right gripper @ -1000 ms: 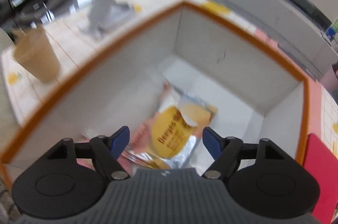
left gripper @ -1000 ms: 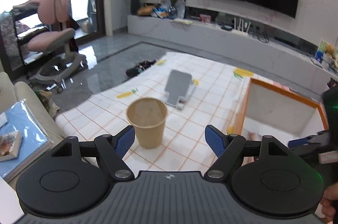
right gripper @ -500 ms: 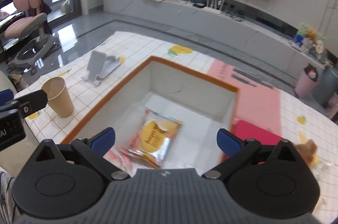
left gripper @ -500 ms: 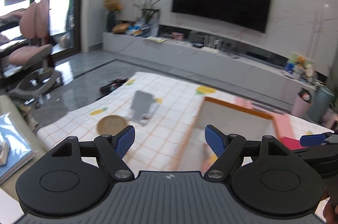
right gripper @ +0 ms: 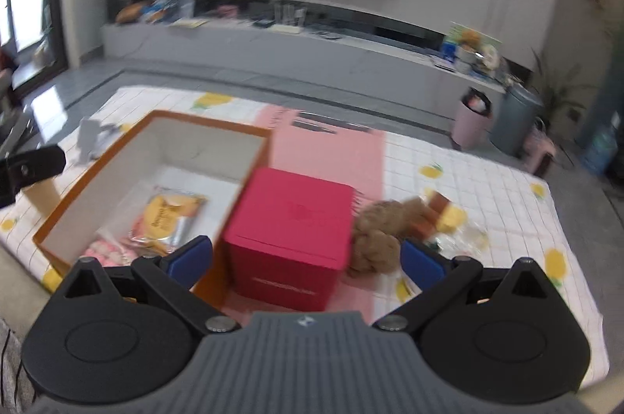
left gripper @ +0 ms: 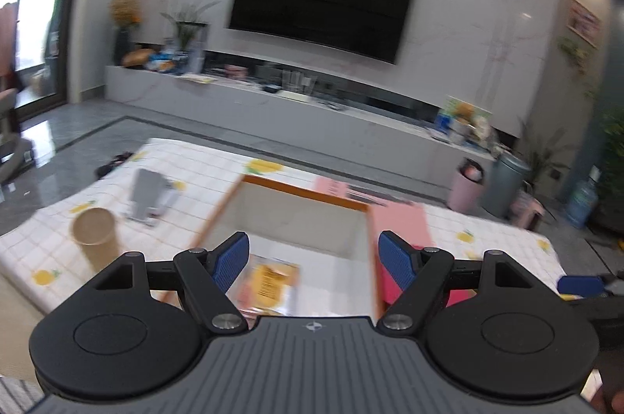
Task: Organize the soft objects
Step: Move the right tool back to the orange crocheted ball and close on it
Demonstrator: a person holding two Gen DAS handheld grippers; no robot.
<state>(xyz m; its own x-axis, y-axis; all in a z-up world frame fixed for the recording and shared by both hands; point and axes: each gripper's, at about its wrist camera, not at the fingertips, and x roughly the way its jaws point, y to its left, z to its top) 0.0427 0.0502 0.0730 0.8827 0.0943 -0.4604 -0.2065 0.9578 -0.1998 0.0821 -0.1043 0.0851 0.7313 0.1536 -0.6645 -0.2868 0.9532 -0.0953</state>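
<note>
An orange-rimmed white box [right gripper: 218,127] stands on the checked tablecloth, and in it lies a yellow snack packet [right gripper: 168,215] over a pink packet [right gripper: 104,247]. The same box [left gripper: 304,191] and packet [left gripper: 269,279] show in the left wrist view. Right of the red box [right gripper: 290,238] lies a brown plush toy [right gripper: 380,232] beside clear-wrapped snacks [right gripper: 448,219]. My right gripper [right gripper: 306,260] hangs wide open above the red box, holding nothing. My left gripper [left gripper: 314,260] is open and empty above the box's near side.
A paper cup [left gripper: 95,236] and a grey phone stand [left gripper: 150,195] sit left of the box. A pink mat [right gripper: 331,148] lies behind the red box. Beyond the table are the grey floor, a TV bench and bins [right gripper: 474,119].
The right gripper has let go of the yellow packet in the box, opened wide, risen and swung right toward the red box and plush toy. The left gripper has lifted and swung right, away from the cup.
</note>
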